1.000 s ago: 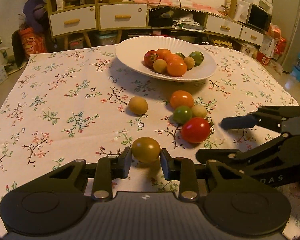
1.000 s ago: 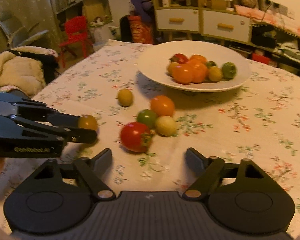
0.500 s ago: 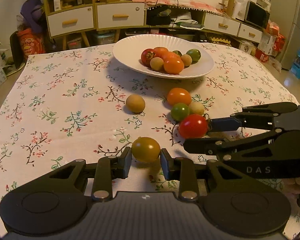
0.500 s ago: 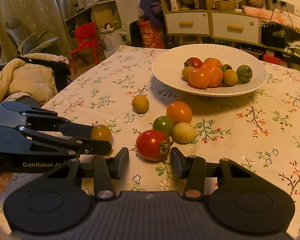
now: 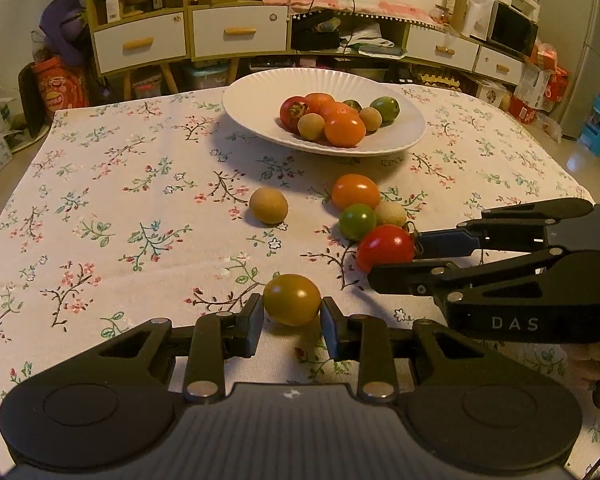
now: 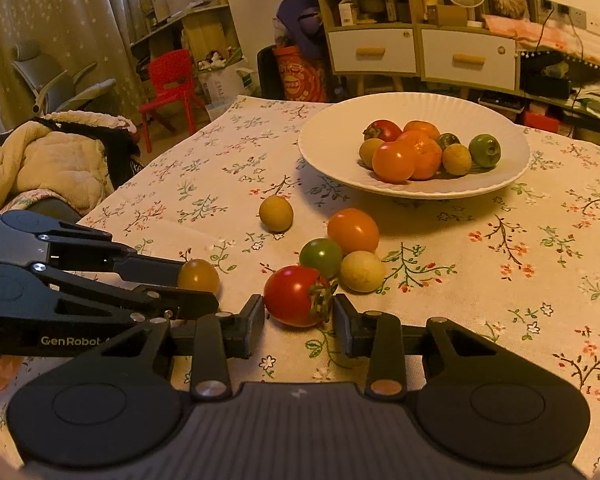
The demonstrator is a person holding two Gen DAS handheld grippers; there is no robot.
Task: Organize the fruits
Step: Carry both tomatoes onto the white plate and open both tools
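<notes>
My left gripper (image 5: 292, 320) is shut on an olive-yellow tomato (image 5: 292, 299), which also shows in the right wrist view (image 6: 198, 276). My right gripper (image 6: 299, 314) has its fingers closed in on both sides of a red tomato (image 6: 296, 295), which rests on the flowered tablecloth (image 6: 204, 184); it also shows in the left wrist view (image 5: 386, 246). Beyond lie a green tomato (image 6: 321, 257), a pale yellow fruit (image 6: 362, 271), an orange tomato (image 6: 353, 230) and a yellow-brown fruit (image 6: 276, 213). A white plate (image 6: 512, 176) at the back holds several fruits.
The table's left edge (image 6: 112, 196) is near a chair with a cream blanket (image 6: 44, 164). A red chair (image 6: 168, 84) and drawers (image 6: 420, 54) stand behind the table. In the left wrist view the right gripper (image 5: 396, 258) lies close on my right.
My right gripper moved forward to the red tomato and its fingers closed in around it. My left gripper kept its hold on the olive-yellow tomato.
</notes>
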